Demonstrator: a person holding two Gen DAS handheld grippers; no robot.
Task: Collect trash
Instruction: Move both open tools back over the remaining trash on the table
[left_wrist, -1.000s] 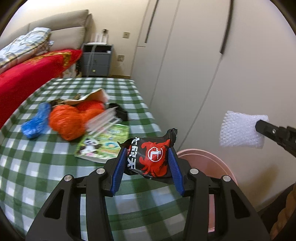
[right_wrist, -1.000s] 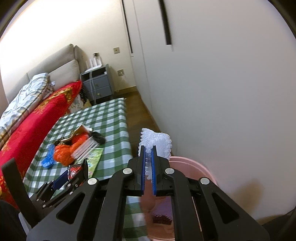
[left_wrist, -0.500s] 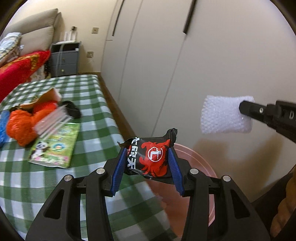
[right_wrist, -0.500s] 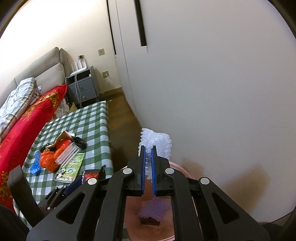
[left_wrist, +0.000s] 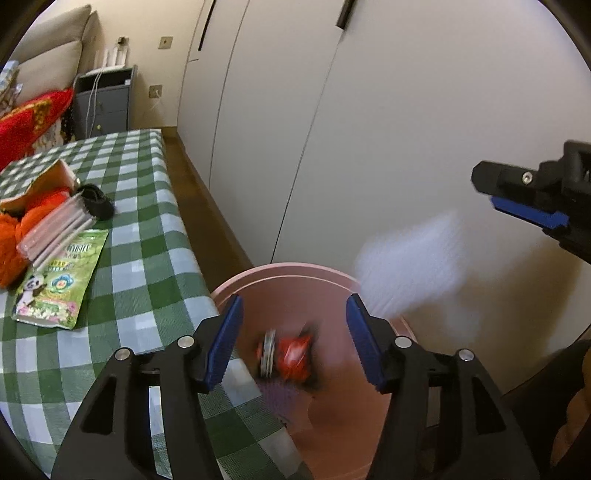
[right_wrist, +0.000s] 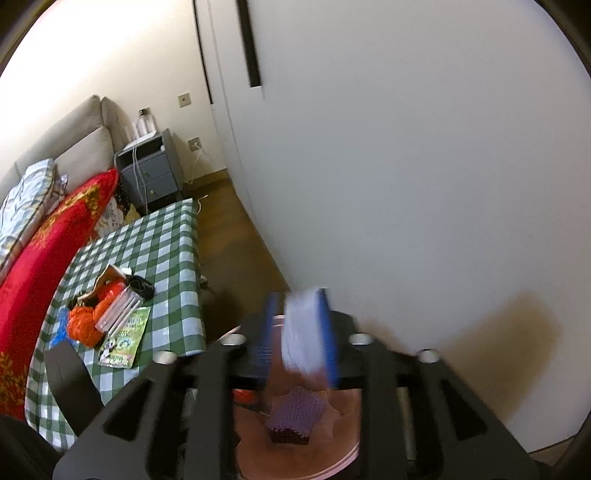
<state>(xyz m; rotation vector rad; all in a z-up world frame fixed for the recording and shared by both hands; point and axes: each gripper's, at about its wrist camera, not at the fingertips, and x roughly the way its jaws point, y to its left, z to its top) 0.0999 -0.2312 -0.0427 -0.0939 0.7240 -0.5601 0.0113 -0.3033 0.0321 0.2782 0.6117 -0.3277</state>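
Note:
My left gripper (left_wrist: 293, 341) is open above the pink bin (left_wrist: 284, 271). The red and black snack wrapper (left_wrist: 291, 356) is blurred, falling inside the bin. My right gripper (right_wrist: 297, 332) is open above the bin (right_wrist: 332, 458). The white bubble wrap (right_wrist: 301, 330) is blurred and loose between its fingers; in the left wrist view it (left_wrist: 410, 264) falls below the right gripper (left_wrist: 524, 199) toward the bin rim. A purple piece (right_wrist: 295, 408) lies in the bin.
The green checked table (left_wrist: 147, 236) at left holds an orange mesh bag (left_wrist: 11, 236), a green panda packet (left_wrist: 59, 273), clear sleeves (left_wrist: 55, 229), a black item (left_wrist: 96, 201) and an open carton (left_wrist: 40, 177). White wardrobe doors (left_wrist: 369, 129) stand behind the bin.
Both grippers opened over the bin. The snack wrapper dropped out of the left gripper into the bin, and the bubble wrap came loose from the right gripper and is falling.

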